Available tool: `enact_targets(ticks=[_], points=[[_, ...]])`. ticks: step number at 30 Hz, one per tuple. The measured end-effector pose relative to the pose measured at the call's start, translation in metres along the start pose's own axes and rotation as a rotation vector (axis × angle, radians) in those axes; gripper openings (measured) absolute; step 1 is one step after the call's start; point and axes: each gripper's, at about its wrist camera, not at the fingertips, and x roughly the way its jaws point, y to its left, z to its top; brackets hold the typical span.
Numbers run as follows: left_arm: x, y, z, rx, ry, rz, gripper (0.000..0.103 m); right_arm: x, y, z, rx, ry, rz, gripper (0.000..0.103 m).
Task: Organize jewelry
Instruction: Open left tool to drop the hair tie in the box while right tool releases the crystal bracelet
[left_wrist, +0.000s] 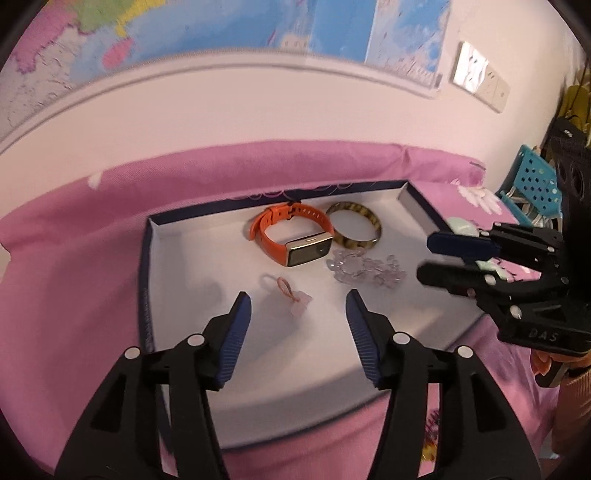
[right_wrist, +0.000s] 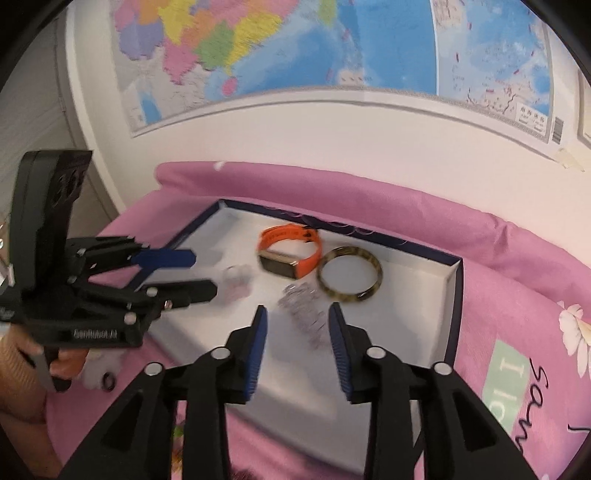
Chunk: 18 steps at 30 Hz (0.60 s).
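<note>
Jewelry: four pieces lie inside a shallow white-lined box tray (left_wrist: 192, 266) with a dark blue rim, set on pink bedding (left_wrist: 74, 229).

Left wrist view, pieces: an orange smart band (left_wrist: 291, 236) sits at the tray's 12 o'clock, with a tortoiseshell bangle (left_wrist: 354, 229) touching it on its 3 o'clock side. A clear crystal bead bracelet (left_wrist: 365, 269) lies just at the bangle's 6 o'clock. A small pink charm on a thin cord loop (left_wrist: 291, 295) lies apart, toward the tray's 7 o'clock.

Left wrist view, jaws: the left gripper (left_wrist: 299, 336) stands parted and empty. The charm rests on the tray floor just beyond the fingertips, at their 12 o'clock, touching neither pad. The right gripper (left_wrist: 428, 258) enters from 3 o'clock, parted, nothing between its fingers.

Right wrist view, pieces: smart band (right_wrist: 288, 254) at 12 o'clock, bangle (right_wrist: 351, 277) at 1 o'clock, bead bracelet (right_wrist: 306, 314) stretched toward the fingertips; the charm (right_wrist: 236, 284) is blurred.

Right wrist view, jaws: the right gripper (right_wrist: 297, 343) is parted and empty, the bracelet's near end lying in line with the gap, below it. The left gripper (right_wrist: 195, 273) comes in at 9 o'clock, parted, its tips just beside the charm.

Progress: the task looks nearly done, since everything visible is in the tray. What may remain is tidying the loosely laid bracelet.
</note>
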Motion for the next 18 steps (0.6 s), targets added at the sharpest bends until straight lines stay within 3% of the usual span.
enact_targets(ticks=[7,13,18], points=[[-0.039,-0.008,-0.026,0.03,-0.054,-0.029,0.064,-0.03,0.024,-0.04,-0.084,0.027,0.043,0.039],[-0.048,-0.014,-0.055,0.04,-0.037,-0.047,0.07,-0.036,0.032,-0.078,-0.098,0.089,0.035,0.038],[-0.047,-0.02,-0.075,0.029,-0.012,-0.075,0.071,-0.035,0.042,-0.094,-0.126,0.113,0.032,0.025]])
